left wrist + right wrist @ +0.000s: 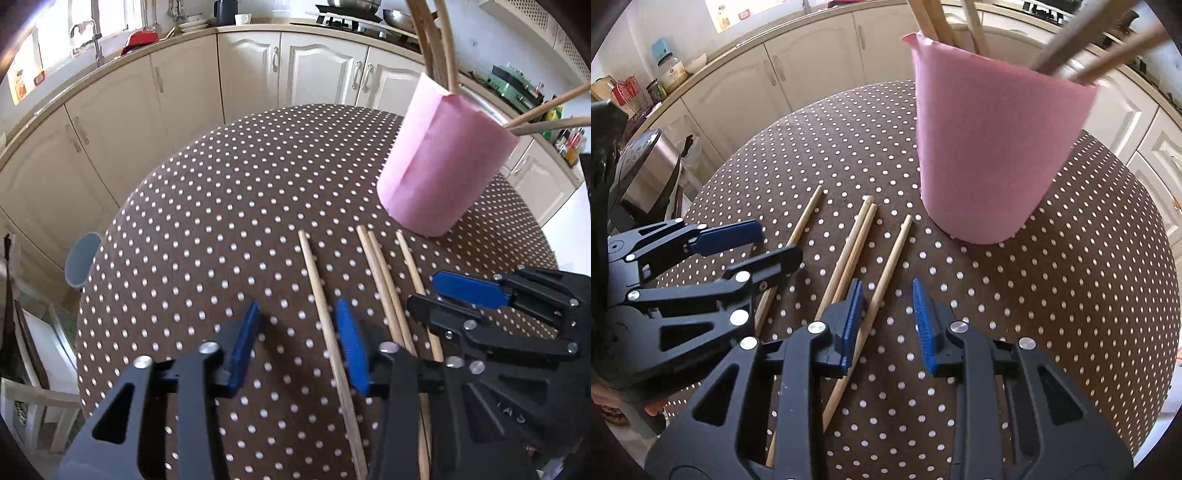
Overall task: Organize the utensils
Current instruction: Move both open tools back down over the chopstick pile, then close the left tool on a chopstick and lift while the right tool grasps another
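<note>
Cream kitchen cabinets (251, 74) curve across the top of both views behind a round worktop (207, 206) in a brown, white-dotted cloth. A pink paper-wrapped holder (447, 162) stands at upper right, with wooden sticks (441, 40) leaning out of its mouth. Four loose wooden chopsticks (855, 240) lie side by side on the cloth at centre frame, near the holder's base; the middle two touch along their length. In the left wrist view, the left hand-held gripper (295, 345) hangs released, its blue pads apart, the leftmost chopstick (325, 314) running between them. In the right wrist view, the right hand-held gripper (886, 319) is likewise spread wide, the rightmost chopstick (890, 258) passing just inside its left pad.
</note>
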`<control>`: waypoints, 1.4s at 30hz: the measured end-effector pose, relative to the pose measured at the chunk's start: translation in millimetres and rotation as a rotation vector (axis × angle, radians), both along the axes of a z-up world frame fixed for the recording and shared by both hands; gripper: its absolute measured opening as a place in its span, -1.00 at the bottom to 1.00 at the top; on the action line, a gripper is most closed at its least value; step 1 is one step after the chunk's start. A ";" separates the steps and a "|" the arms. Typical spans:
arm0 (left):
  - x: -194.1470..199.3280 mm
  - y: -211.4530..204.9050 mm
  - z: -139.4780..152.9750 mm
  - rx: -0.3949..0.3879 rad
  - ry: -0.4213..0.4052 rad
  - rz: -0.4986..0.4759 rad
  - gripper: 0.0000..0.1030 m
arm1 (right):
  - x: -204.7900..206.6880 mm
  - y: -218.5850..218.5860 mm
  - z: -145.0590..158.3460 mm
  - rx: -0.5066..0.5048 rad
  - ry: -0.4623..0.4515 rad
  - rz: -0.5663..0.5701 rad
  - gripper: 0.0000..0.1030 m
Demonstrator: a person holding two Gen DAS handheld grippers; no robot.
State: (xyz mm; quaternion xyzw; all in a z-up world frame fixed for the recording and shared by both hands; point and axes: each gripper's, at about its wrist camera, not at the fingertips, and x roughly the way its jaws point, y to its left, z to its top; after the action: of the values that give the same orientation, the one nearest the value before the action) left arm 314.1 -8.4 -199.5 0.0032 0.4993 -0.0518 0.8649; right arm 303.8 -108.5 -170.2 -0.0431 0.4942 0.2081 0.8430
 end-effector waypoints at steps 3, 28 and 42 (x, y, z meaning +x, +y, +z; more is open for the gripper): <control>6.8 -6.2 -0.4 0.024 -0.005 -0.008 -0.61 | 3.0 8.5 -1.4 -0.035 -0.015 0.013 -0.55; -64.8 -4.7 101.8 -0.190 -0.232 -0.086 -0.89 | -72.6 -48.9 70.5 0.261 -0.151 0.056 -0.89; -109.5 -31.4 161.5 -0.173 -0.366 -0.136 -0.89 | -93.2 -53.2 98.0 0.175 -0.206 0.069 -0.88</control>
State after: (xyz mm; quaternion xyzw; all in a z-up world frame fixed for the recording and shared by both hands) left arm 204.6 -39.8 -38.0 -0.0281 0.3261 -0.1513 0.9327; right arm 210.6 -161.7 -72.2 -0.0077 0.3832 0.2738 0.8821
